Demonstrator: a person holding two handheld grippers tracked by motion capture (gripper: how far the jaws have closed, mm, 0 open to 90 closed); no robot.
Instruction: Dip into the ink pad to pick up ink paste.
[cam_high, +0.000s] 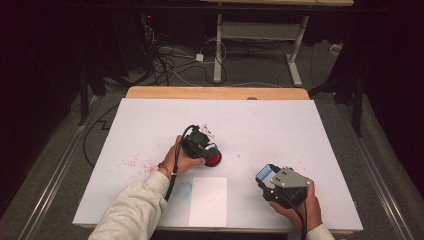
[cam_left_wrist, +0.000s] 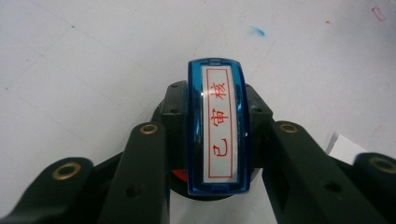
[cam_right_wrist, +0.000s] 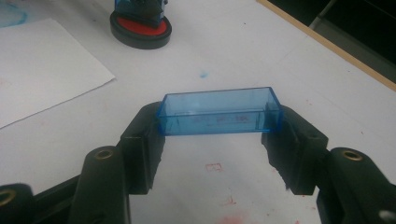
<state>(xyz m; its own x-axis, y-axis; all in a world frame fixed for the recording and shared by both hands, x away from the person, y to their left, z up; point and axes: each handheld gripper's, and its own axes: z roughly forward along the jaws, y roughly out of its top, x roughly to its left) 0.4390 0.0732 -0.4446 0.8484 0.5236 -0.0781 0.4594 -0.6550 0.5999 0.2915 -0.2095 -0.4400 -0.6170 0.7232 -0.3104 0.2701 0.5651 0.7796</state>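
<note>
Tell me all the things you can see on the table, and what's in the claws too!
stamp: one, blue with a white label and red characters, held in the left claw, standing on the ink pad
ink pad: one, round, black rim with red middle, centre of the table
stamp cap: one, clear blue, held in the right claw above the table
sheet of paper: one, white, near edge of the table
table: one, white top with a wooden far edge, red and blue ink smudges on it
left claw: one, black, shut on the stamp
right claw: one, black, shut on the stamp cap
hands: two, with light sleeves, each holding a claw
</note>
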